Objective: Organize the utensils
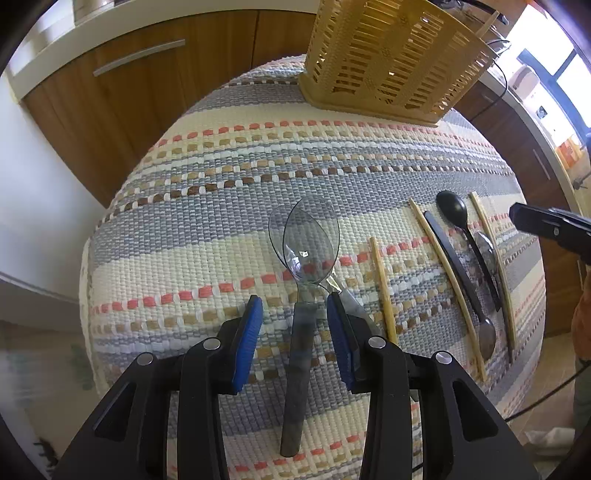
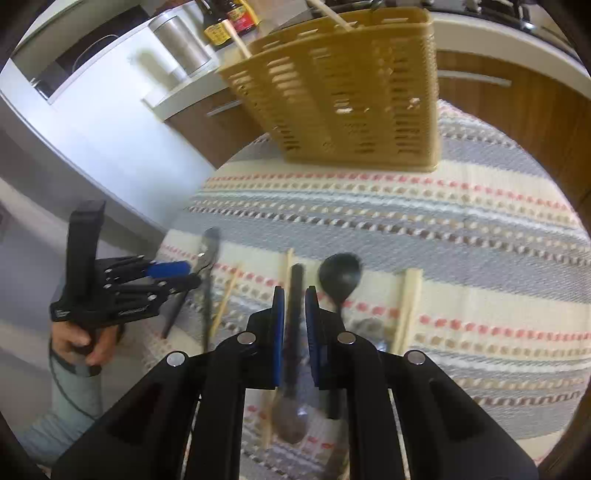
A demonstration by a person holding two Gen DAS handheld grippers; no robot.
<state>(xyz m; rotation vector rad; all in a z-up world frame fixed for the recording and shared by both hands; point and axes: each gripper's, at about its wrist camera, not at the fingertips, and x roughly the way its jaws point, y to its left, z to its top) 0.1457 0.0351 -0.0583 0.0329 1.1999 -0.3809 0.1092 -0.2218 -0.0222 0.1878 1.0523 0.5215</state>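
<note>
A clear plastic spoon [image 1: 308,251] with a grey handle lies on the striped woven mat [image 1: 221,206], over a second clear utensil. My left gripper [image 1: 295,314] is open, its blue pads on either side of the handle. To the right lie a black spoon [image 1: 452,210], a black-handled spoon [image 1: 458,269] and several chopsticks [image 1: 384,291]. My right gripper [image 2: 294,299] is narrowly open around the black-handled spoon [image 2: 295,295], pads close to the handle; the black spoon [image 2: 338,275] lies just right. The tan slotted utensil holder [image 2: 347,96] stands at the mat's far edge, also in the left wrist view [image 1: 391,59].
Wooden cabinets [image 1: 122,85] and a white counter stand behind the mat. A steel canister [image 2: 181,44] and sauce bottles [image 2: 229,18] are on the counter. A chopstick [image 2: 236,37] sticks out of the holder. The left gripper [image 2: 122,288] and a hand show at the mat's left edge.
</note>
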